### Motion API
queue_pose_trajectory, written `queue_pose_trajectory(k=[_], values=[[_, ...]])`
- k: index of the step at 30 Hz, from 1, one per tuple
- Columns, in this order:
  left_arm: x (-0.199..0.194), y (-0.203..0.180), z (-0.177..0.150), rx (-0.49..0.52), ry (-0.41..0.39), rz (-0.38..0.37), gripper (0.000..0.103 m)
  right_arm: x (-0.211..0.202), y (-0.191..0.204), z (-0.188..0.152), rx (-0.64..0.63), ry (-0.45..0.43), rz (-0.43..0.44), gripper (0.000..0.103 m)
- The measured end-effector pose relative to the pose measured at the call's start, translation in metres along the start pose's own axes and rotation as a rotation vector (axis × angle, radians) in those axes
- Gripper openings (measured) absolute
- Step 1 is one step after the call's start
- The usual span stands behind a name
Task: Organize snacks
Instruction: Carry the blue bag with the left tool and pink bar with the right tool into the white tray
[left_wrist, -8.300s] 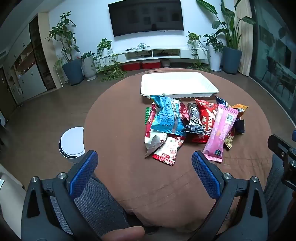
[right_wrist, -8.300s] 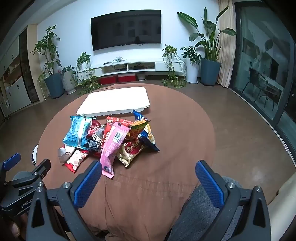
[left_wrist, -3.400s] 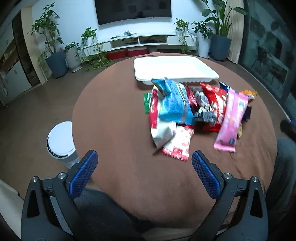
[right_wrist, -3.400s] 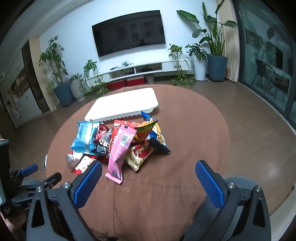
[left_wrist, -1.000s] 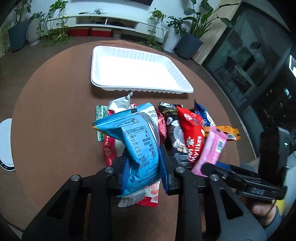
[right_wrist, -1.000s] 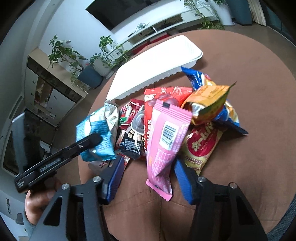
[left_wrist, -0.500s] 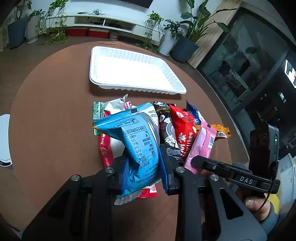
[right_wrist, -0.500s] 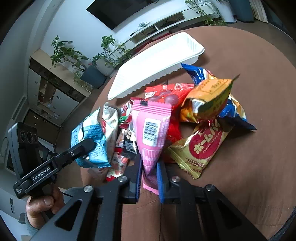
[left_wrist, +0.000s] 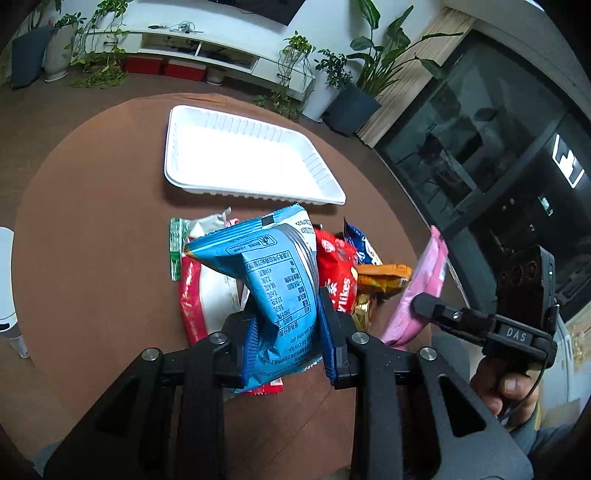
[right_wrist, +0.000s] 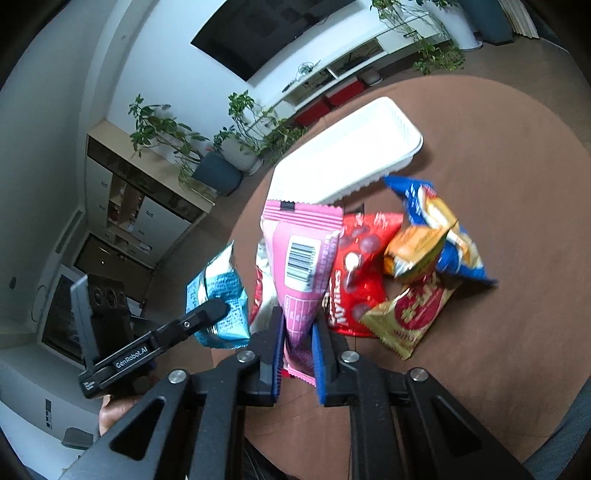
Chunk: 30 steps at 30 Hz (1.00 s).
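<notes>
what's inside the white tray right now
Nothing shows in the white tray: its visible floor is bare. In the right wrist view the pink packet covers its near edge.

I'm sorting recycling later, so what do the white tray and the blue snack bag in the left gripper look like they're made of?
White tray: probably foam or thin moulded plastic; matte, with ribbed walls and a rolled rim. Blue snack bag, clamped in the left gripper: glossy printed plastic film; it creases, and has a crimped end seal.

Both wrist views look down steeply, close above the snack pile (left_wrist: 332, 273) (each over its own fingers). Left faces it from the near-left, right from the near-right; both share the white tray (left_wrist: 243, 162) beyond.
</notes>
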<state>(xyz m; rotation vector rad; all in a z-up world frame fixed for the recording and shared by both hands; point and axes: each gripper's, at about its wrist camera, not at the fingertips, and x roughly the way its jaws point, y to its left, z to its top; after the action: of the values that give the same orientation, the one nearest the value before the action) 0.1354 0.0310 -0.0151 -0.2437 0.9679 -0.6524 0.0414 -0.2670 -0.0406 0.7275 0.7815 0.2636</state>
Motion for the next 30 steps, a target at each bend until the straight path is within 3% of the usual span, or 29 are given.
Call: queue_pose_trajectory(k=[9, 14, 17, 22, 24, 30], values=[[-0.016, 0.020, 0.044, -0.005, -0.043, 0.034, 0.026, -0.034, -0.038, 0.047, 0.052, -0.068, -0.036, 0.015], [-0.026, 0.044, 0.095, -0.016, -0.081, 0.107, 0.026, -0.062, -0.070, 0.110, 0.109, -0.151, -0.091, 0.015], [-0.014, 0.053, 0.128, -0.006, -0.070, 0.133, 0.026, -0.063, -0.054, 0.143, 0.035, -0.166, -0.102, 0.015], [0.019, 0.045, 0.166, 0.040, -0.033, 0.148, 0.026, -0.013, -0.033, 0.198, -0.044, -0.096, -0.112, 0.015], [0.041, 0.040, 0.176, 0.056, -0.001, 0.157, 0.026, 0.027, -0.023, 0.217, -0.090, -0.003, -0.105, 0.015], [0.093, 0.048, 0.191, 0.041, 0.092, 0.195, 0.026, 0.121, -0.024, 0.232, -0.145, 0.190, -0.150, 0.015]])
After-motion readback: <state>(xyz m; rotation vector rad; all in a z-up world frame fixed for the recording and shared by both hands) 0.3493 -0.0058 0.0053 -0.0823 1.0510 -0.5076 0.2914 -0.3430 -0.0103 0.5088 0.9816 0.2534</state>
